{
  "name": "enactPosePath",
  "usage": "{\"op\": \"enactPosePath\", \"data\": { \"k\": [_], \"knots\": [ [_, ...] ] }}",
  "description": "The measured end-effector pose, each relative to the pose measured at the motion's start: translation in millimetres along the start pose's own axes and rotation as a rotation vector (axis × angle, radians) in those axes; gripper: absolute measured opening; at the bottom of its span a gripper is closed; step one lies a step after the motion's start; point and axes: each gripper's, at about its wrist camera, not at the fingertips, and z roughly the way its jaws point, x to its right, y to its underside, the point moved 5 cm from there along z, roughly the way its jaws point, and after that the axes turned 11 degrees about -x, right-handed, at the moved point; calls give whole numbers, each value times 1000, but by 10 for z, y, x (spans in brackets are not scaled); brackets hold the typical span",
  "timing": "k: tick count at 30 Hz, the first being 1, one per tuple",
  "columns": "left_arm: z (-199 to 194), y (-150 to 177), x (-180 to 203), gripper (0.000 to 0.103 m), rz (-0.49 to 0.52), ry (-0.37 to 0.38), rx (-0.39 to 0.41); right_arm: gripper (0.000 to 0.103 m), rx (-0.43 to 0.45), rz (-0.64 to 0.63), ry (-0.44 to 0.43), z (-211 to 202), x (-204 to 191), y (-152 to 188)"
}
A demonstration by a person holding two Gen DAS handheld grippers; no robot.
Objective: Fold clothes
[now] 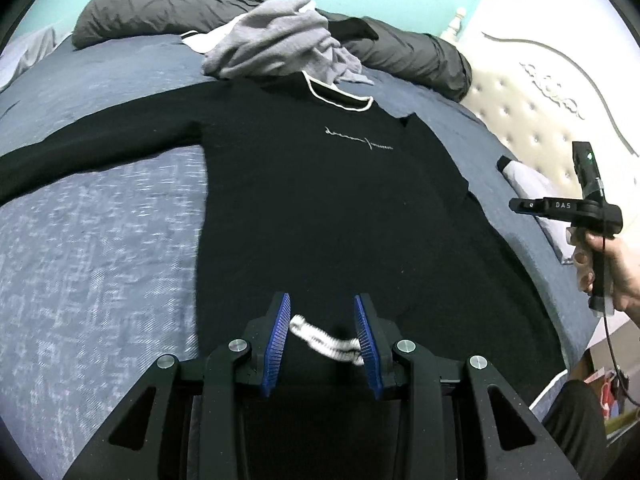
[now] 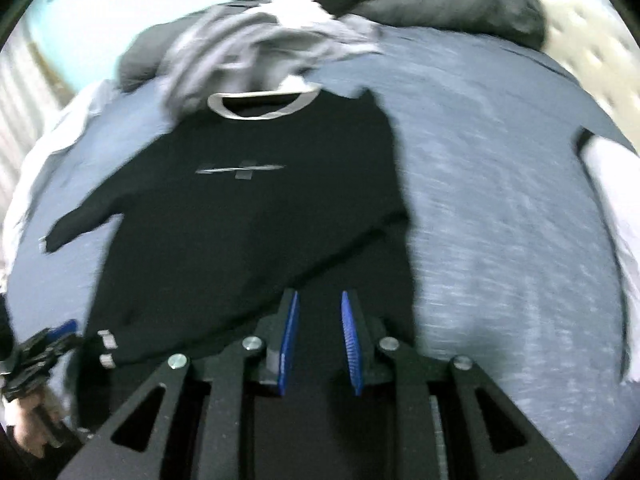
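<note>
Left gripper (image 1: 322, 334) sits low centre of frame over the hem of the black sweatshirt (image 1: 320, 200), jaws apart with the white cuff (image 1: 324, 342) between them, not pinched. Right gripper (image 2: 319, 336) also gapes, empty, above the hem. Sweatshirt lies flat on the blue bedspread (image 1: 100, 240); one sleeve is already laid across the body, likely mid sleeve-fold. Grey clothes pile (image 1: 280, 40) waits at upper centre.
</note>
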Motion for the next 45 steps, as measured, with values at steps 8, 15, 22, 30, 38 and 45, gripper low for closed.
{"op": "enactPosePath", "data": {
  "k": [8, 15, 22, 30, 38, 45],
  "knots": [
    [285, -102, 52, 37, 21, -15, -50, 22, -12, 68, 48, 253, 515, -163],
    [453, -130, -28, 37, 3, -28, -78, 22, -18, 54, 62, 545, 660, -422],
    [530, -126, -50, 37, -2, -34, -90, 22, -28, -1, 73, 804, 654, -613],
    [605, -114, -81, 36, -2, -36, -104, 22, -8, -34, 70, 939, 633, -684],
    [651, -131, -51, 37, 10, -55, -110, 3, 73, -56, 130, 805, 656, -719],
    [661, -126, -61, 37, 13, -56, -114, 3, 41, -50, 183, 879, 795, -680]
  ]
}}
